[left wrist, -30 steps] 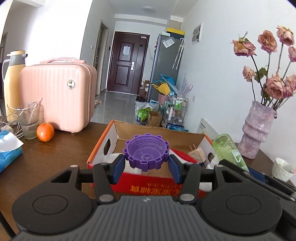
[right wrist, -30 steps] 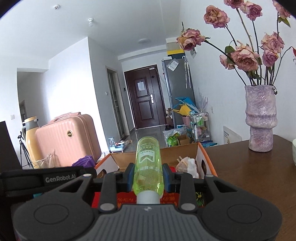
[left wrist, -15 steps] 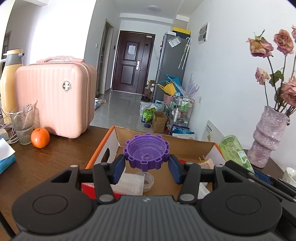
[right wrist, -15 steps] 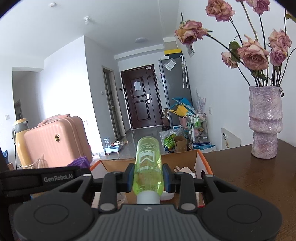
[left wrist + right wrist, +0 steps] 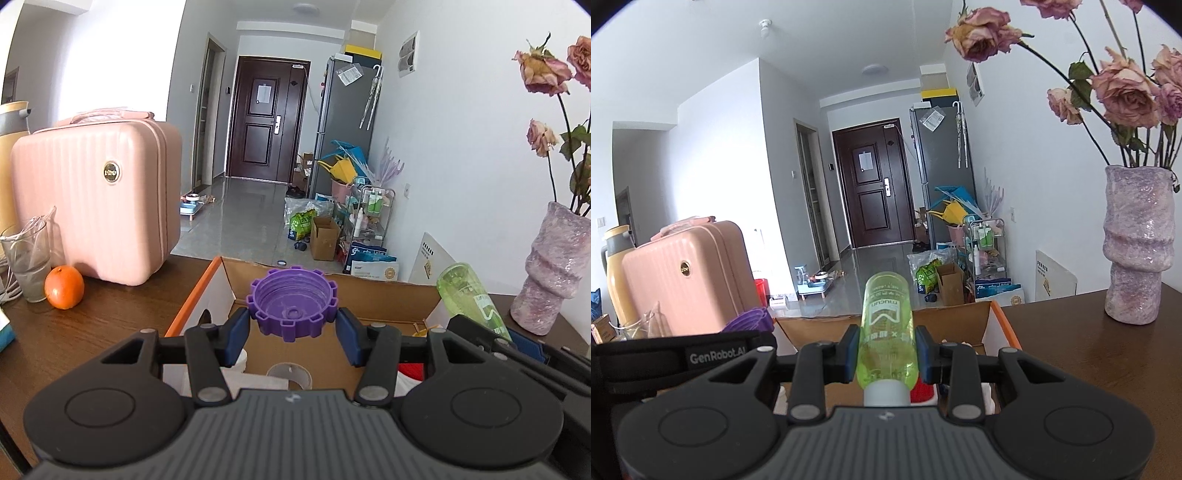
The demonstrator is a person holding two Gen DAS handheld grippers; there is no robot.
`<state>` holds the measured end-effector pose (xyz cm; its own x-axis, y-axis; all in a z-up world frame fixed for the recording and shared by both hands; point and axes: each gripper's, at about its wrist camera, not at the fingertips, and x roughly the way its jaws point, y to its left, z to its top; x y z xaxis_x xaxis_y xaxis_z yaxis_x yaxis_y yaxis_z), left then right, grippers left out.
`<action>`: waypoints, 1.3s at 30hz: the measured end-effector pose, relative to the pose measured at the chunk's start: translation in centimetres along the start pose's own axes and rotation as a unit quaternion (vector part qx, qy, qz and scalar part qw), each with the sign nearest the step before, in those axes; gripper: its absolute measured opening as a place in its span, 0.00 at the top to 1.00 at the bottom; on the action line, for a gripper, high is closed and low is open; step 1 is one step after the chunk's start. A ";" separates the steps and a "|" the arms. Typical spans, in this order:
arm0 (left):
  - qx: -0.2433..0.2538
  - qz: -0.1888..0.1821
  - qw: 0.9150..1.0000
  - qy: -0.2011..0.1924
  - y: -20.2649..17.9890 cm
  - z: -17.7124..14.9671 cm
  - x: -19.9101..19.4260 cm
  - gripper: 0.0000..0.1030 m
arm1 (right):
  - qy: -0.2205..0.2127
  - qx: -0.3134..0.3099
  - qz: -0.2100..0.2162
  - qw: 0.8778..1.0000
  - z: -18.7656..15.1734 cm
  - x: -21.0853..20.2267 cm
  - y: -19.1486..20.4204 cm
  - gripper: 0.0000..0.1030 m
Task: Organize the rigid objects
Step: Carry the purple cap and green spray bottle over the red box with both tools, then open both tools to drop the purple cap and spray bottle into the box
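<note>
Box nearer now on brown table

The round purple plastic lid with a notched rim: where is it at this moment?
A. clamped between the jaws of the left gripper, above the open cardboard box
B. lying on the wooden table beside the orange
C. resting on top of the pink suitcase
A: the left gripper has its blue pads pressed on both sides of the round purple plastic lid, above the open cardboard box.
</note>
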<state>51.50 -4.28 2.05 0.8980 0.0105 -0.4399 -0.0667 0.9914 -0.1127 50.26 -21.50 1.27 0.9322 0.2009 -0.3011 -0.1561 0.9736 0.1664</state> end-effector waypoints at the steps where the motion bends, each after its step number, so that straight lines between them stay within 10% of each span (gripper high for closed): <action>1: 0.002 0.001 1.000 0.000 -0.1 0.0 0.3 0.49 | 0.001 0.001 0.000 1.000 0.1 0.3 -0.1 0.71; 24: 0.039 0.024 0.999 0.030 0.4 0.2 5.8 0.38 | 0.057 -0.033 -0.006 0.998 0.6 5.1 -0.5 0.70; 27: 0.042 0.044 0.998 0.017 0.6 0.2 5.3 0.00 | 0.055 -0.035 -0.024 0.998 0.8 4.8 -0.7 0.43; 29: 0.045 0.055 0.997 0.005 0.8 0.3 4.9 0.00 | 0.039 -0.029 -0.030 0.998 0.9 4.3 -1.1 0.09; 39: 0.035 0.058 0.998 0.014 2.1 0.6 5.2 0.00 | 0.030 -0.015 -0.049 0.998 1.1 4.1 -1.6 0.00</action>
<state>56.26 -2.04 0.10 0.8731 0.1239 -0.4715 -0.1390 0.9903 0.0028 54.65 -22.39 0.79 0.9226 0.1093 -0.3699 -0.0752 0.9916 0.1053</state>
